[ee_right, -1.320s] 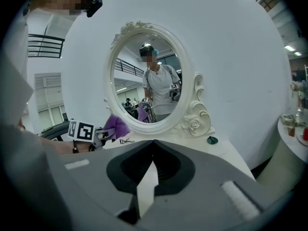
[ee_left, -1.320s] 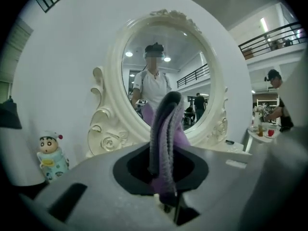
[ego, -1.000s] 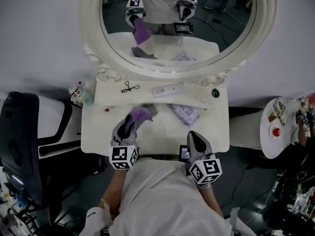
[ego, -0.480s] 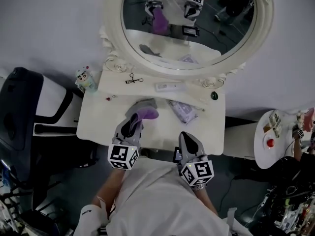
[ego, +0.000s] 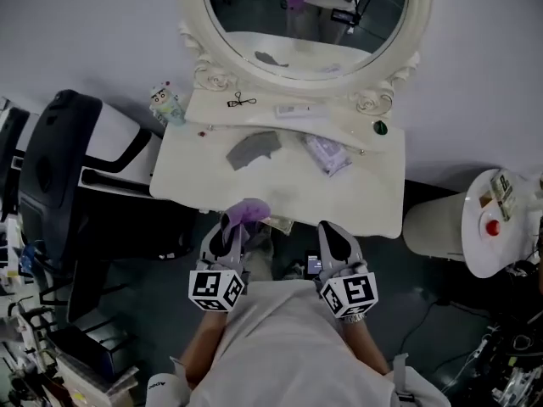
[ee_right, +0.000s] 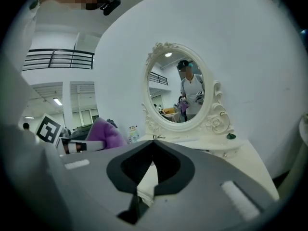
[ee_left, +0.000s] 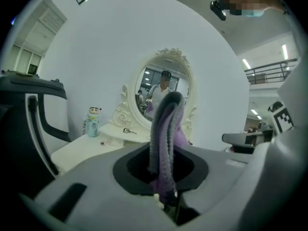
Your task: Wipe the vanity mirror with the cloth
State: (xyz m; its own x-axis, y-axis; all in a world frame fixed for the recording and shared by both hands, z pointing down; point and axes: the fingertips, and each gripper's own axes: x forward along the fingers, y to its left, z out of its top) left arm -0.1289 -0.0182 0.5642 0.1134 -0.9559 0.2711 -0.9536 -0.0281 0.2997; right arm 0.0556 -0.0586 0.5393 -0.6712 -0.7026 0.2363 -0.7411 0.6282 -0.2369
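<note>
Off the table's (ego: 365, 200) near edge, left hand-held gripper (ego: 230, 236) with cloth (ego: 249, 210).

cloth (ego: 247, 211) + left gripper (ego: 232, 229): back off table (ego: 373, 200) | right gripper (ego: 328, 230): back too

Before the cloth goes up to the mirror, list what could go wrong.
1. The purple cloth is held only as a narrow fold between the left gripper's jaws; pressing it on the mirror could pull it loose.
2. The eyelash curler and the flat white item lie on the ledge right under the glass; a low wipe may sweep them off.
</note>
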